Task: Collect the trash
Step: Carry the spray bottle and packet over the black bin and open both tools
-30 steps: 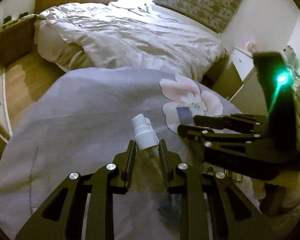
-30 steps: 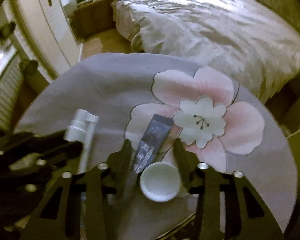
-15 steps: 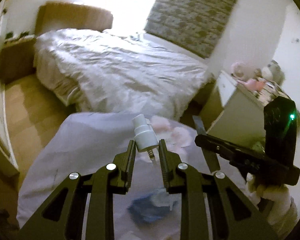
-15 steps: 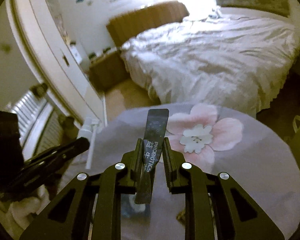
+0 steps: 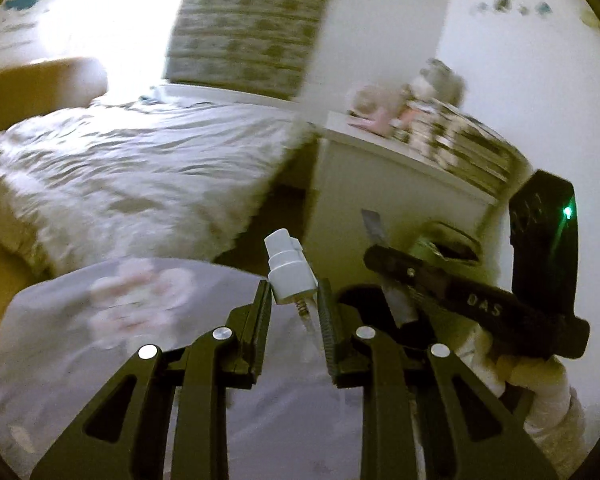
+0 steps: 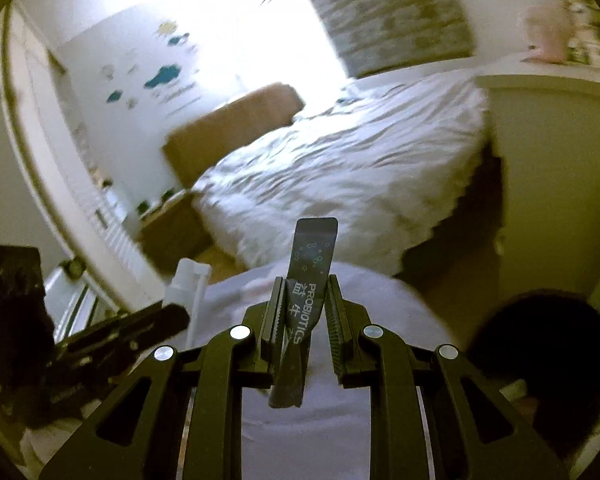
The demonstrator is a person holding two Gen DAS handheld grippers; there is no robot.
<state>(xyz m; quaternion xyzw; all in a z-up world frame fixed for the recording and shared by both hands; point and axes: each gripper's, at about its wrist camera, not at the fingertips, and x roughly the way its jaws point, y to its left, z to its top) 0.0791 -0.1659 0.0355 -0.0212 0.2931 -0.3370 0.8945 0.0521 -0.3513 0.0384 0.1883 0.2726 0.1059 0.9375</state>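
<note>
at lower centre of both views, the left gripper (image 5: 294, 308) clamps a white spray bottle (image 5: 288, 268) and the right gripper (image 6: 304, 300) clamps a dark probiotics sachet (image 6: 310, 276); carry step underway, next needs a bin, none clearly visible.

Two grippers: the left gripper (image 5: 293, 300) and the right gripper (image 6: 303, 300). One white spray pump (image 5: 288, 270), one dark sachet (image 6: 306, 280) (printed PROBIOTICS). One bed (image 6: 340, 168), one flowered lilac cloth (image 5: 112, 312), one white cabinet (image 5: 380, 184).
</note>
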